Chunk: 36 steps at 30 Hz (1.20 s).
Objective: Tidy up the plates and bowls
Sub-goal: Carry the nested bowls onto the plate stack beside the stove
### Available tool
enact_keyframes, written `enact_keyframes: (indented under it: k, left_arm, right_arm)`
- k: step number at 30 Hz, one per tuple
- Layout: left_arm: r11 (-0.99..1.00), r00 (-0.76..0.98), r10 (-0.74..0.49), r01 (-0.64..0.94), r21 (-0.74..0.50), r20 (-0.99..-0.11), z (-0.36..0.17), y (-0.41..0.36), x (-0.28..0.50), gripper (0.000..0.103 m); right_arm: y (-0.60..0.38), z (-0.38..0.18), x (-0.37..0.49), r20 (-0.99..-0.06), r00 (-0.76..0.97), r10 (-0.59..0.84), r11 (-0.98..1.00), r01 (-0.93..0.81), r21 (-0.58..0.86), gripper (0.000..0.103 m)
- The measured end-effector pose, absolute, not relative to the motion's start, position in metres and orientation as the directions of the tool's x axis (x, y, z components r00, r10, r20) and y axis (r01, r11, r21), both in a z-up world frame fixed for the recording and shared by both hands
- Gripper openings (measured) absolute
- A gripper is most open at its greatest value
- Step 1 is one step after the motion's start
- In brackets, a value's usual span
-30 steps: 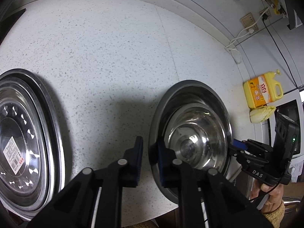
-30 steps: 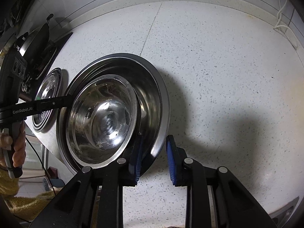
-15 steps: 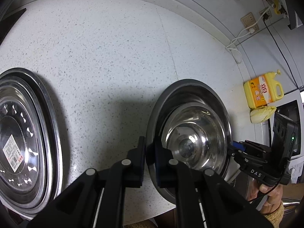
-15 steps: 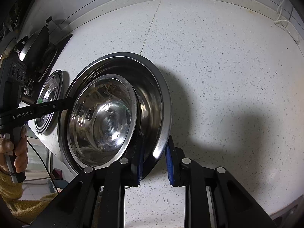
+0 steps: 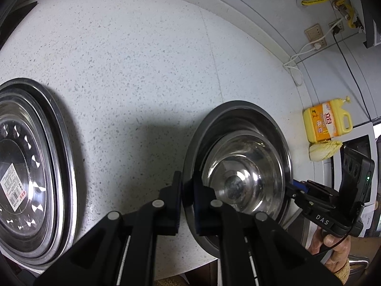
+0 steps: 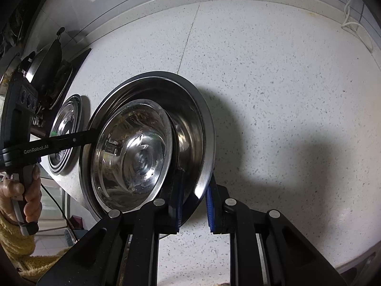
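Note:
A large steel bowl holds a smaller steel bowl on the speckled white counter. My left gripper is shut on the large bowl's left rim. My right gripper is shut on the same bowl's right rim; it also shows in the left wrist view. The large bowl with the small bowl inside looks tilted and lifted off the counter. A stack of steel plates lies to the left, with a sticker on the top one.
A yellow detergent bottle and a pale yellow sponge-like thing sit at the far right by the wall. A white cable lies along the backsplash. A pan and a stove stand behind the plates.
Both grippers have closed onto the large bowl's rim. The bowl has tilted and risen a little, and the small bowl has shifted inside it.

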<state>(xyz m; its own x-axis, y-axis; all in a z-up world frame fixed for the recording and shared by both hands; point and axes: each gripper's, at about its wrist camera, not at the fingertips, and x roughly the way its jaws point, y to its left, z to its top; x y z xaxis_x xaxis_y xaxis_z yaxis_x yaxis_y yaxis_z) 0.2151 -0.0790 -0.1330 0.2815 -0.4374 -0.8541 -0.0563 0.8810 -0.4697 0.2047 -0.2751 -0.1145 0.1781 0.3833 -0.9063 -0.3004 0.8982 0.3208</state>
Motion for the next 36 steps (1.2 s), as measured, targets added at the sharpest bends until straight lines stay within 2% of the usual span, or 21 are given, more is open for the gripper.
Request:
enact_keyframes:
  k: [10,23,28,36]
  left_arm:
    - [0.878,0.338,-0.435,-0.044,-0.476,-0.834,-0.092,-0.050,0.212,0.007]
    - [0.900,0.452,-0.305,-0.150,-0.409,-0.838,-0.028,0.092,0.166,0.007]
    - [0.889,0.464,-0.261,-0.227,-0.399,-0.846,-0.034,0.155,0.141,0.007]
    - [0.855,0.427,-0.253,-0.320,-0.407,-0.868,-0.084,0.216,0.120,0.007]
  right_arm:
    - [-0.267,-0.089,0.202,-0.900,0.211,0.382,0.896,-0.321,0.306,0.015]
    - [-0.162,-0.048,0.196,-0.853,0.189,0.486,0.797,-0.497,0.344,0.015]
    - [-0.106,-0.047,0.190,-0.845,0.146,0.514,0.745,-0.565,0.356,0.015]
    - [-0.042,-0.072,0.182,-0.863,0.063,0.501,0.705,-0.608,0.365,0.015]
